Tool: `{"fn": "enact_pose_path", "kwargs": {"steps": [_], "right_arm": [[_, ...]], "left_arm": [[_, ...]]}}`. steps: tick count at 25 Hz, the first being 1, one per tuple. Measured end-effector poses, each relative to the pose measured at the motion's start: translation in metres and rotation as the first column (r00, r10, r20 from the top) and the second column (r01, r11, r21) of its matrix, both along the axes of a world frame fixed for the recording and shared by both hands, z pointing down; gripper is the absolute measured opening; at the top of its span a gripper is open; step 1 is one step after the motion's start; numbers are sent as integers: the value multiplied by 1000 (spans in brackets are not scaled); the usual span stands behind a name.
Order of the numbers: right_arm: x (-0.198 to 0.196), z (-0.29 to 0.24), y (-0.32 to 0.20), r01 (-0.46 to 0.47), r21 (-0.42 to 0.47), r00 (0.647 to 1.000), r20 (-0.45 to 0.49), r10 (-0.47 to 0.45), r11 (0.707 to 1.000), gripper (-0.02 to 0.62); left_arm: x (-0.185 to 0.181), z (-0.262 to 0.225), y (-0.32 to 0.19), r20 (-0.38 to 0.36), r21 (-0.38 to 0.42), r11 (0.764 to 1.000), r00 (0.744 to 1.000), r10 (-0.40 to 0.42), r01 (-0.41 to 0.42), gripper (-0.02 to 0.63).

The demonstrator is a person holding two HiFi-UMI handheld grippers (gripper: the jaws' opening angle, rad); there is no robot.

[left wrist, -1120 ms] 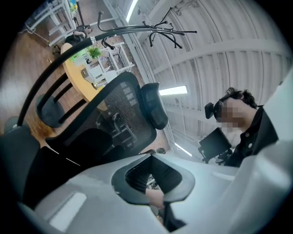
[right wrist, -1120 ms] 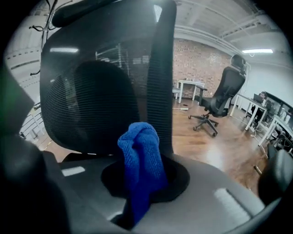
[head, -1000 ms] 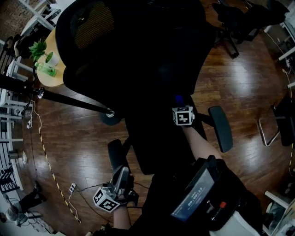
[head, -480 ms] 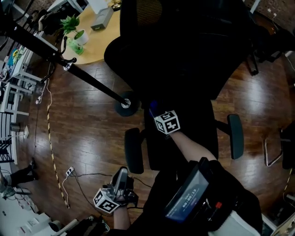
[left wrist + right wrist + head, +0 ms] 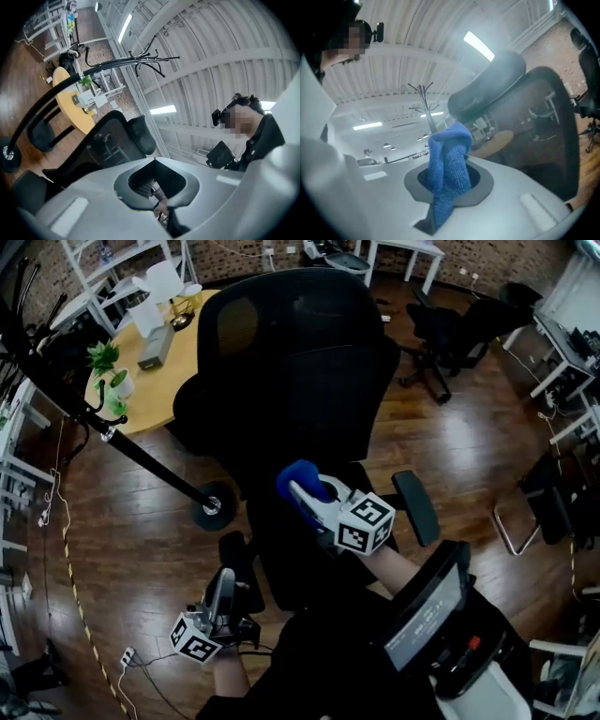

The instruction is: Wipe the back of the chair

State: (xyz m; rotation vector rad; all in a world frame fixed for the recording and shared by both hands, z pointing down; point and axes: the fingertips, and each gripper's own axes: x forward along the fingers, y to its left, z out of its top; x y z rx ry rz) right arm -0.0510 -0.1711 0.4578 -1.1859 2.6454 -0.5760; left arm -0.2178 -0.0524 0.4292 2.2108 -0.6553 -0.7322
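The chair, a black office model with a mesh back, stands on a dark wooden floor directly in front of us, its back rising away from us and its seat close below. Our right tool is clenched on a blue cloth, which bunches up out of the closed jaws. In the head view, tool and cloth are raised in front of the lower part of the chair back, between the two armrests. The right gripper view shows the mesh back and headrest off to the right beyond the cloth, and we cannot tell from either view whether the fabric touches the chair.

Our left tool hangs low at our side, just beside the chair's left armrest and well apart from the cloth. Its jaws are pressed together with nothing between them.

To the left of the chair sits a round wooden bench carrying a small potted plant. A black coat stand slants across the floor in the head view, and its round base rests near the chair's left side. Another black office chair stands further back on the right.
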Motion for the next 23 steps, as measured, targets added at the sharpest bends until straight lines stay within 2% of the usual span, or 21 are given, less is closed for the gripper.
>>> {"fn": "enact_pose_path", "kwargs": {"steps": [4,7,14,19,23], "right_arm": [[71,-51,56,-149,56,989,12,149,987,32],[103,-74,92,-200,103,980,19,199,974,32],[140,-96,164,-163,133,986,54,157,978,32],[159,-95,208,-104,143,993,63,95,984,32],[166,-87,238,-57,150,997,61,48,987,32]], "left_arm": [[35,-30,4,-22,59,996,997,72,-71,6],[55,-45,18,-45,89,992,995,95,-90,6],[105,-61,77,-28,110,992,997,66,-62,6],[140,-58,133,-7,91,996,1000,15,-15,6],[150,-48,176,33,60,998,999,-27,25,6]]}}
